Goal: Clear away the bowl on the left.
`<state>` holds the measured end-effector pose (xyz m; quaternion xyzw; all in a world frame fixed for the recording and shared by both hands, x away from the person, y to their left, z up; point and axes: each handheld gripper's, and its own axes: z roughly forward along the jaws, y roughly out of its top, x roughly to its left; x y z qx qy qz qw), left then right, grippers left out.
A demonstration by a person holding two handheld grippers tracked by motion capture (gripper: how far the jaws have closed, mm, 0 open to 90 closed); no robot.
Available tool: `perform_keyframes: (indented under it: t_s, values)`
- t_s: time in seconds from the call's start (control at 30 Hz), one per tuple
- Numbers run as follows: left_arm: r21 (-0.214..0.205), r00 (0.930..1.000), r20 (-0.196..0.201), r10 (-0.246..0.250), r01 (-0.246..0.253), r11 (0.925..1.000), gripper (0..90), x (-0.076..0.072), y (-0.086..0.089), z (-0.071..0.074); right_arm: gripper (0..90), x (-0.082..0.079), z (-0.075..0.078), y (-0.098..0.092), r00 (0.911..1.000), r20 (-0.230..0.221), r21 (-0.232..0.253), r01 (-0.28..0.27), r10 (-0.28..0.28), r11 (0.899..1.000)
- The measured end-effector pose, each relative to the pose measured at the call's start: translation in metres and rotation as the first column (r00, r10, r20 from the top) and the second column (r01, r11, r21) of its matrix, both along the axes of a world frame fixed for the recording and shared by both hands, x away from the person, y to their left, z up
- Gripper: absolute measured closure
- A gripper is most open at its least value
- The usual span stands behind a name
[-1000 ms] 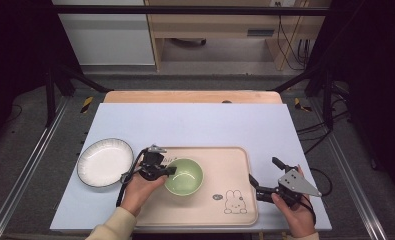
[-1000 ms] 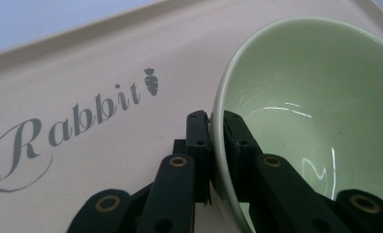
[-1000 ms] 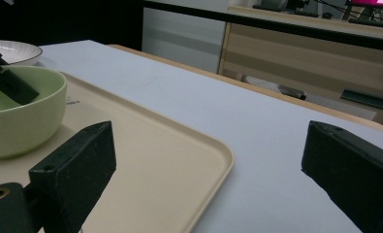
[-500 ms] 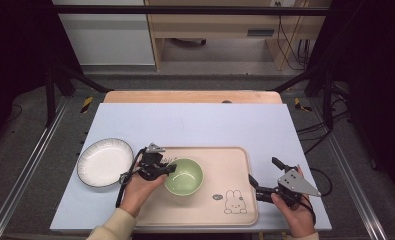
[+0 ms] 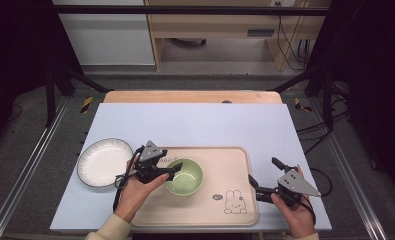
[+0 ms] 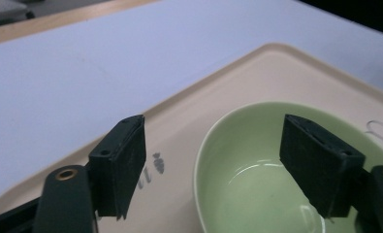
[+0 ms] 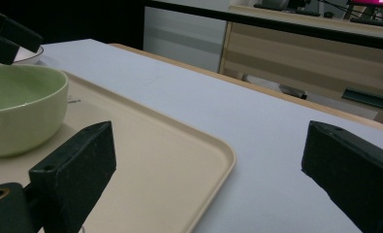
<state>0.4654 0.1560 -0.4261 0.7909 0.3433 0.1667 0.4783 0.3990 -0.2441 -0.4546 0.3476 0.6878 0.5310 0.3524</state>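
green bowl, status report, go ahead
Left hand-held gripper jaws just opened, straddling green bowl rim, pads clear. Bowl upright on tray. Right hand-held gripper open, idle. Nothing in the way.

Pale green bowl, beige tray printed with rabbit.

Your right gripper has its two black jaws spread wide with nothing between them, above the corner of the beige tray and the pale blue table cover. The green bowl stands upright on the tray at the left.
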Motion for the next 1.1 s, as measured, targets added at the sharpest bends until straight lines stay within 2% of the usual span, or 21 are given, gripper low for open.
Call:
perform_keyframes:
  t_s: [0.1,0.13,0.17,0.27,0.43,0.57,0.83,0.97,1.03,1.1]
  values:
    - [-0.019,0.9992,0.033,-0.022,0.023,0.9996,19.9,-0.004,0.004,0.004,5.4,0.0,0.0,0.0,1.0,0.003,-0.001,-0.004,0.004,1.0]
    - [-0.019,0.9992,0.033,-0.022,0.023,0.9996,19.1,-0.004,0.004,0.004,5.4,0.0,0.0,0.0,1.0,0.003,-0.001,-0.004,0.004,1.0]
    - [-0.031,0.9977,0.056,-0.037,0.039,0.9987,17.4,-0.008,0.007,0.006,5.4,0.0,0.0,0.001,1.0,0.003,-0.002,-0.003,0.003,1.0]
    - [-0.013,0.9932,0.11,-0.036,0.037,0.9992,17.0,-0.012,0.012,0.009,5.3,0.0,0.0,0.0,1.0,0.003,0.001,-0.002,0.002,1.0]
    - [0.001,0.9856,0.16,-0.055,0.056,0.9984,16.8,-0.019,0.019,0.01,5.3,0.0,0.0,0.0,1.0,0.004,0.001,0.0,0.0,1.0]
    - [0.0,0.9809,0.184,-0.062,0.063,0.998,15.9,-0.024,0.024,0.012,5.3,0.0,0.0,0.001,1.0,0.004,0.0,0.0,0.0,1.0]
    - [-0.039,0.9765,0.211,-0.042,0.052,0.9979,14.4,-0.028,0.038,0.012,5.3,0.0,0.0,0.001,1.0,0.005,0.002,0.001,-0.001,1.0]
    - [-0.026,0.9711,0.237,-0.028,0.035,0.9991,14.4,-0.031,0.049,0.008,5.3,0.0,0.0,0.001,1.0,0.004,0.003,0.003,-0.003,1.0]
    - [-0.045,0.9717,0.235,-0.027,0.039,0.9982,14.4,-0.032,0.055,0.006,5.3,0.0,0.0,0.001,1.0,0.004,0.003,0.003,-0.003,1.0]
    - [-0.032,0.9701,0.24,-0.034,0.043,0.9986,14.5,-0.033,0.059,0.004,5.2,0.0,0.0,0.001,1.0,0.004,0.002,0.002,-0.002,1.0]
